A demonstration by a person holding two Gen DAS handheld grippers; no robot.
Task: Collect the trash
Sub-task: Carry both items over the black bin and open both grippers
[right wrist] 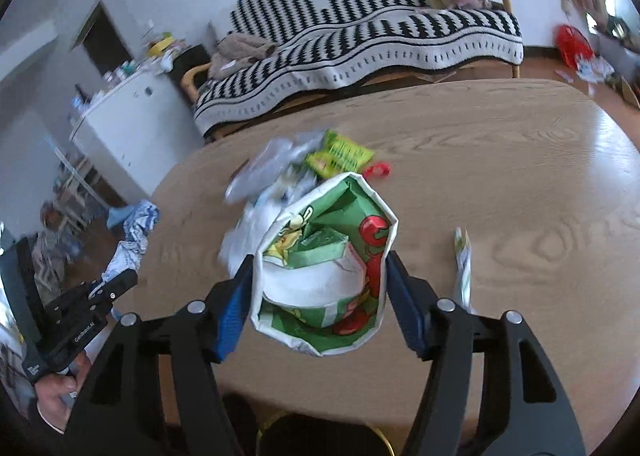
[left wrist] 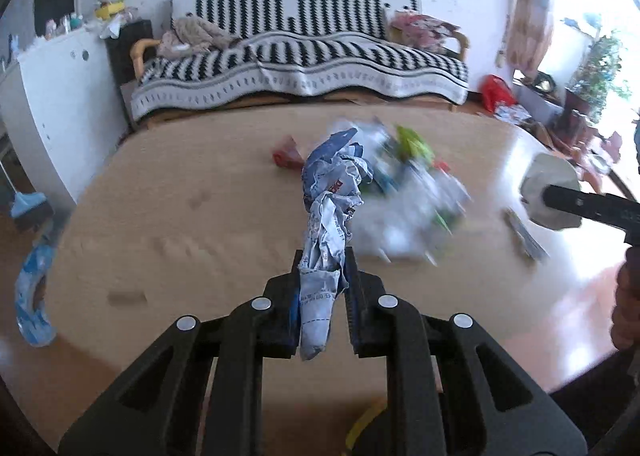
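A crumpled newspaper (left wrist: 326, 216) stands clamped between the fingers of the left gripper (left wrist: 323, 276), lifted above a wooden table (left wrist: 180, 216); from the right wrist view the same wad (right wrist: 132, 232) hangs out past the table's left edge. The right gripper (right wrist: 320, 288) squeezes an open paper cup (right wrist: 324, 268), printed in green and red, its mouth facing the camera and its rim pressed out of round by the two blue pads (right wrist: 234, 304).

Both pieces of trash are in hand and off the table, so the pick-up part of the job looks done for these two. Neither has reached a bin; a dark round opening with a yellow rim (right wrist: 320, 436) shows at the bottom edge of the right view, below the cup, and may be the bin, though too little of it is visible to say.

Plenty remains. A blurred pile (right wrist: 288, 172) of clear plastic and green wrappers sits mid-table just beyond the cup, a small red scrap (right wrist: 378, 170) lies beside it, and a thin folded wrapper (right wrist: 463, 260) rests to the right of the cup. Behind the table stands a sofa (left wrist: 300, 56) under a black-and-white throw.
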